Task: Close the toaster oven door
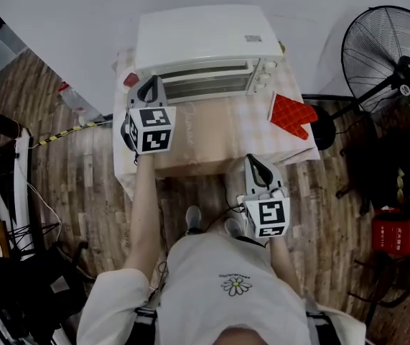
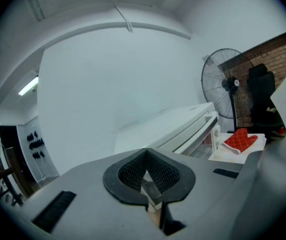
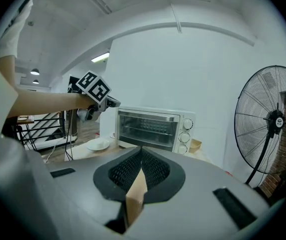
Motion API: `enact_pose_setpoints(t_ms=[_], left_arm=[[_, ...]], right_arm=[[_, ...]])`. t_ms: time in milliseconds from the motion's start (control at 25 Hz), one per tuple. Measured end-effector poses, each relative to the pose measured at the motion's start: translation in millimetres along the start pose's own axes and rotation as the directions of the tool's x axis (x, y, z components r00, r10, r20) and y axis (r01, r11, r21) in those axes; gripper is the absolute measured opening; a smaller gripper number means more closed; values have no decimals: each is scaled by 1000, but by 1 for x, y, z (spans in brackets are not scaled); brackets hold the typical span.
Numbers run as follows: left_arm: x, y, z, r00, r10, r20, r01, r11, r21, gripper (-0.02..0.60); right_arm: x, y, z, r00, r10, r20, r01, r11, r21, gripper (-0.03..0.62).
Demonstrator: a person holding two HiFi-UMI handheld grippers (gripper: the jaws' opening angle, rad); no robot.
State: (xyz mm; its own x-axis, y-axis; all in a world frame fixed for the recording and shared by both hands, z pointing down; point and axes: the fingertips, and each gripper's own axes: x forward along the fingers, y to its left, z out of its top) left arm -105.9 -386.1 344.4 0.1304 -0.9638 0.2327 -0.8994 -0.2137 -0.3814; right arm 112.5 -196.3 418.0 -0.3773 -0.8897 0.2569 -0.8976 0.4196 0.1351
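Note:
A white toaster oven (image 1: 205,45) stands at the back of a small table (image 1: 212,139). Its glass door (image 3: 148,128) stands upright and shut against the oven front, with three knobs to its right. My left gripper (image 1: 148,85) is shut and empty, its tip just off the door's left end. From the left gripper view (image 2: 144,153) the oven (image 2: 183,129) lies off to the right. My right gripper (image 1: 256,165) is shut and empty, held back near the table's front edge. It points at the oven (image 3: 153,129) from a distance (image 3: 141,156).
A red oven mitt (image 1: 291,113) lies on the table to the oven's right. A white dish (image 3: 98,144) sits left of the oven. A black standing fan (image 1: 391,56) is to the right of the table, and a red container (image 1: 395,232) sits on the floor.

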Motion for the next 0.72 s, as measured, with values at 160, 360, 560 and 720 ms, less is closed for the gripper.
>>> enact_pose_setpoints(t_ms=[160,360,560,720], left_arm=[[-12,0,37,994,-32,105,36,999,-33,14],[-46,-18,65,969,-52,240,69,995,-65,14],[-88,-32,56,960,-29,279,77,984,-160,14],[-114,-44,40,959,-27,282,102,962,-254,14]], right_arm=[[8,-4,16,999,0,40,1,999,-33,11],[14,-12,39,995,-1,104,10,996,-89,11],[15,-17,56,988,-4,157,18,996,-88,11],[14,-18,65,981,2,193,15,996,-89,11]])
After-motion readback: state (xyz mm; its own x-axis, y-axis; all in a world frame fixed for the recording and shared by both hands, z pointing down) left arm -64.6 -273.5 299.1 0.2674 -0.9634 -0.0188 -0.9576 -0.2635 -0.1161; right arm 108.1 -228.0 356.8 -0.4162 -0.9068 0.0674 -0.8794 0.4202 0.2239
